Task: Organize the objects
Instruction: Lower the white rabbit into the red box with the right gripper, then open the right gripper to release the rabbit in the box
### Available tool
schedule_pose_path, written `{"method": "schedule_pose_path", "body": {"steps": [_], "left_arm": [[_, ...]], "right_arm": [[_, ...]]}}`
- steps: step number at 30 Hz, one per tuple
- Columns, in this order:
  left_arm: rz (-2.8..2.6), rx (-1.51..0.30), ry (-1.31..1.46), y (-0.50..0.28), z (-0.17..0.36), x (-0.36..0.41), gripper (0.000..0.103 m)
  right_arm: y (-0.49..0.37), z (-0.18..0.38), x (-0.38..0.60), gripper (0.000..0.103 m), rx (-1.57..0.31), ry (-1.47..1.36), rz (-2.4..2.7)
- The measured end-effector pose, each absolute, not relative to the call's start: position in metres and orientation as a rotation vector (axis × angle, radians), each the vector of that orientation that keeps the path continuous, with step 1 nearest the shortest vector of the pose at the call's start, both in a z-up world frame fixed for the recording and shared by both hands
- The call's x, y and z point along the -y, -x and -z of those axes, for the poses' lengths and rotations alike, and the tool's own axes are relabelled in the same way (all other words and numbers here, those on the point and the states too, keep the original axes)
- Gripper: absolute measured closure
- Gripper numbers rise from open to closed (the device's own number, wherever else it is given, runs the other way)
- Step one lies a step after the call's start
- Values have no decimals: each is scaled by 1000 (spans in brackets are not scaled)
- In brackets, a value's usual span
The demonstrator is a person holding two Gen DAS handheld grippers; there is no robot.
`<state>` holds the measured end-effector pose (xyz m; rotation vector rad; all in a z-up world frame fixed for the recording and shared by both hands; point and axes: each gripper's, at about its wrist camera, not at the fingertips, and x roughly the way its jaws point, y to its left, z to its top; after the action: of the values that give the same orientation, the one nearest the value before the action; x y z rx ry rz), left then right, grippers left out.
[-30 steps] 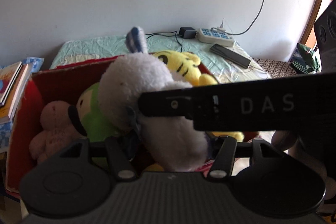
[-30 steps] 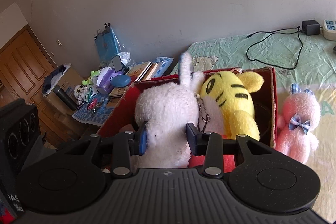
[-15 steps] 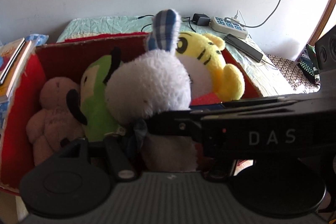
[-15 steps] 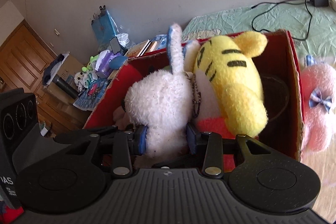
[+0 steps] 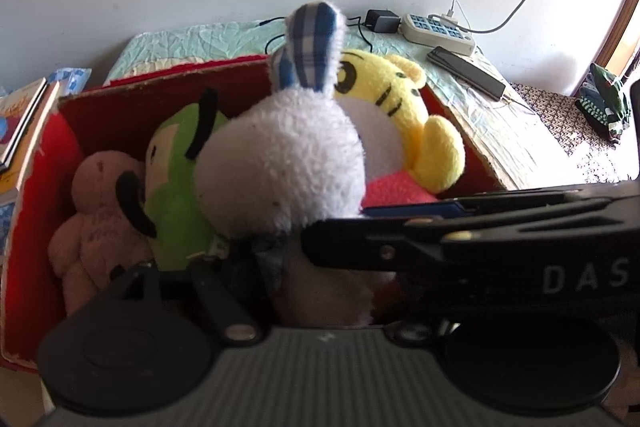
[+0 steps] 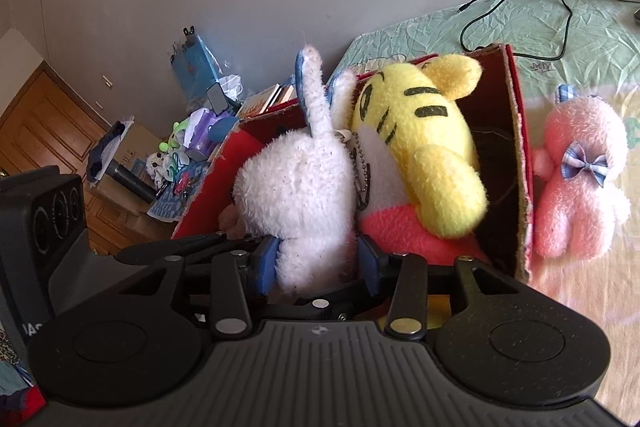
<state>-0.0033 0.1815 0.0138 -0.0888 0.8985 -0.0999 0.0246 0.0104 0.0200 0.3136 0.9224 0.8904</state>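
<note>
A white plush rabbit (image 5: 280, 171) with a blue checked ear stands in the red cardboard box (image 5: 160, 83), between a green plush (image 5: 172, 195) and a yellow tiger plush (image 5: 400, 99). A brown teddy (image 5: 96, 219) lies at the box's left. My left gripper (image 5: 304, 279) is opening around the rabbit's lower body; its right finger is hidden behind my right gripper's arm (image 5: 460, 243). In the right wrist view the rabbit (image 6: 304, 183) sits between the blue pads (image 6: 266, 259) of my right gripper (image 6: 316, 259), whose jaws are opening and barely brush the fur.
A pink plush rabbit (image 6: 580, 171) lies on the bedsheet outside the box's right wall (image 6: 516, 147). A power strip (image 5: 438, 33), a charger with its cable and a dark remote (image 5: 466, 71) lie behind the box. Books (image 5: 24, 123) are stacked at the left, by a cluttered side table.
The white rabbit has sunk lower into the box between the green plush and the tiger. Both grippers' jaws stand wider around it than before.
</note>
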Motion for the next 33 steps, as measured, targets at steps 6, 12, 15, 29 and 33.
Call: {"method": "schedule_pose_path", "body": {"steps": [6, 12, 15, 29, 33], "left_arm": [[62, -929, 65, 1, -17, -175, 31], [55, -938, 62, 3, -20, -172, 19], [31, -914, 32, 8, -23, -166, 17], [-27, -883, -12, 24, -38, -155, 13], [-47, -883, -13, 30, -44, -152, 12]], "right_arm": [[-22, -24, -2, 59, -899, -355, -866], [-16, -25, 1, 60, -870, -359, -839], [-13, -25, 3, 59, -853, -361, -829], [-1, -27, 17, 57, -820, -382, -804], [1, -27, 25, 57, -820, -402, -801]]}}
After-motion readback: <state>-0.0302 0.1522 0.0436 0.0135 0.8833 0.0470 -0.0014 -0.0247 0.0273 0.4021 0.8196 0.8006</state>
